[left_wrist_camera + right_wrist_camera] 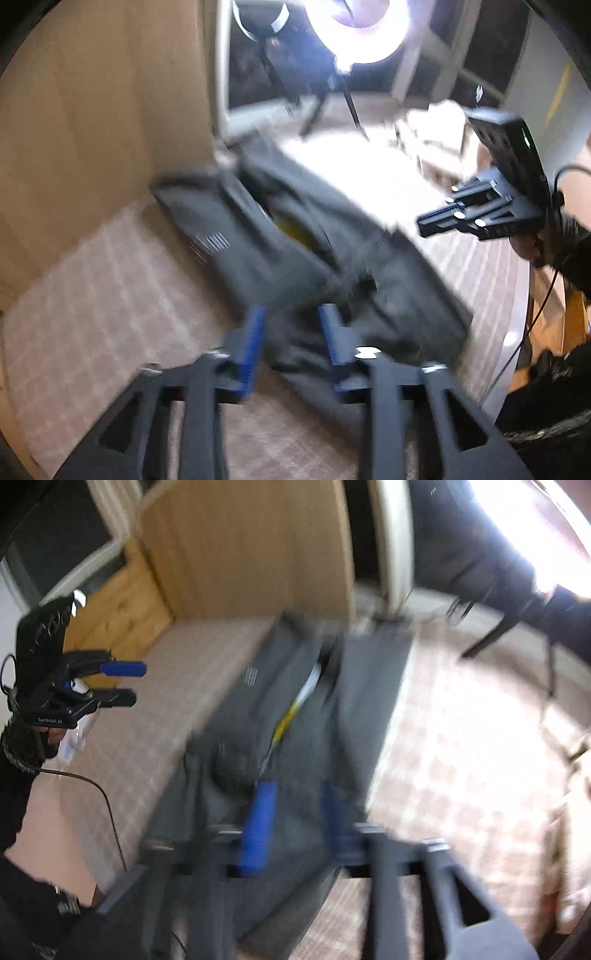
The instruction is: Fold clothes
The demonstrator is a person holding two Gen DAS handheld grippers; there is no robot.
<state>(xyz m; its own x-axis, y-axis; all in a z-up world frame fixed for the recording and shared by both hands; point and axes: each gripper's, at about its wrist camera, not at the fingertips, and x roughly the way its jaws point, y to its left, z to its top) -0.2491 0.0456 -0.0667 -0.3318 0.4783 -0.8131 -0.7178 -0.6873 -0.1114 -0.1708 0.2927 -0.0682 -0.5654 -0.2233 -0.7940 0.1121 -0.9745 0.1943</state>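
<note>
A dark grey garment (258, 251) lies stretched out on a beige checked cover (92, 295), with a yellow and white strip showing in its middle fold. My left gripper (291, 317) hangs above the garment's near end, its blue pads apart and nothing pinched between them. In the right wrist view the same garment (295, 709) runs away from my right gripper (297, 797), whose jaws also stand open over the cloth. Each gripper shows in the other's view: the right one (439, 218) at the right, the left one (125, 683) at the left with a clear gap. Both views are blurred.
A wooden panel (92, 110) rises along the far side of the cover (461, 738). A bright ring light (354, 33) on a dark tripod stands behind, before a window. Pale boxes (436, 136) sit at the back right. A person's dark sleeve (22, 775) and a cable are at the edges.
</note>
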